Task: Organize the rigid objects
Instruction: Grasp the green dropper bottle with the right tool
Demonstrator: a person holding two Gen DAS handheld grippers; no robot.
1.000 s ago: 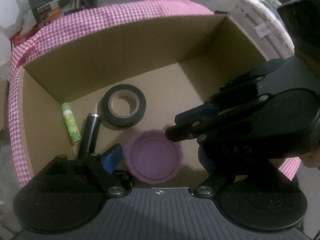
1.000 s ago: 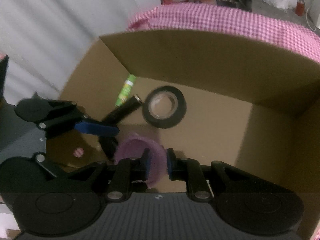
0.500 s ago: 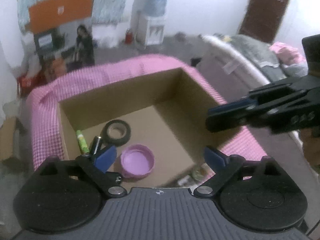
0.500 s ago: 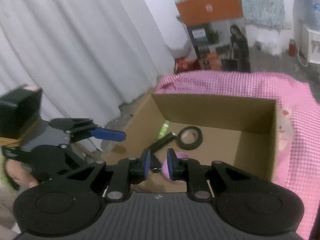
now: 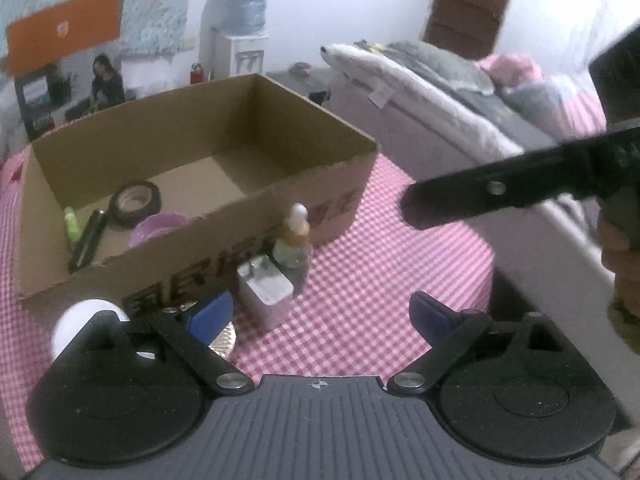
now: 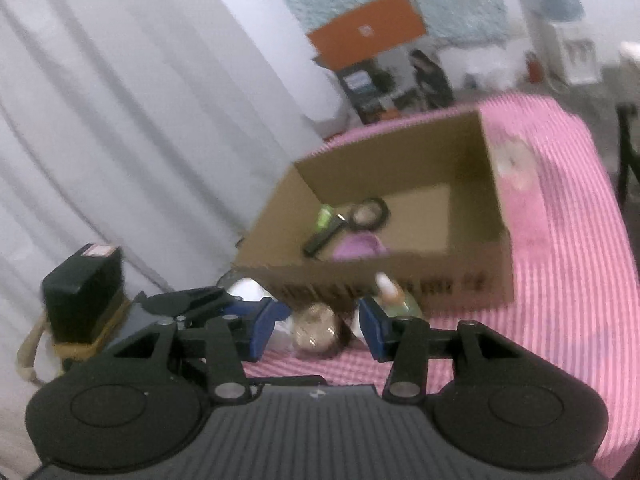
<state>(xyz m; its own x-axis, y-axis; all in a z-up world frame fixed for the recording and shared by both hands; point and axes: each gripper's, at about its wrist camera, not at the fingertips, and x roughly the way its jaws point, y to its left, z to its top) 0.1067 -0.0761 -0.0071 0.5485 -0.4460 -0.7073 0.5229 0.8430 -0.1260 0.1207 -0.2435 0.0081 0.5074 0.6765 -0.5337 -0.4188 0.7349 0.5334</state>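
A cardboard box (image 5: pixel 320 184) stands on the pink checked cloth (image 5: pixel 384 280). In it lie a black tape roll (image 5: pixel 136 203), a green tube (image 5: pixel 71 225), a black pen-like cylinder (image 5: pixel 87 242) and a purple lid (image 5: pixel 158 228). Both grippers hover outside the box, on its near side. My left gripper (image 5: pixel 320 314) is open wide and holds nothing. The jaws of my right gripper (image 6: pixel 318 330) are opening, and nothing is pressed between the pads. In front of the box stand a small white-capped bottle (image 5: pixel 294 240), a white charger block (image 5: pixel 264 292), a white ball (image 5: pixel 86 320) and a gold round piece (image 6: pixel 316 330).
A bed with grey and white bedding (image 5: pixel 440 92) runs along the right of the table. White curtains (image 6: pixel 140 140) hang to the left. A water dispenser (image 5: pixel 240 40) and an orange-topped carton (image 6: pixel 372 36) stand beyond the table.
Both grippers have drawn back out of the box to its near side. The purple lid stays inside. The right jaws, shut before, have spread apart.
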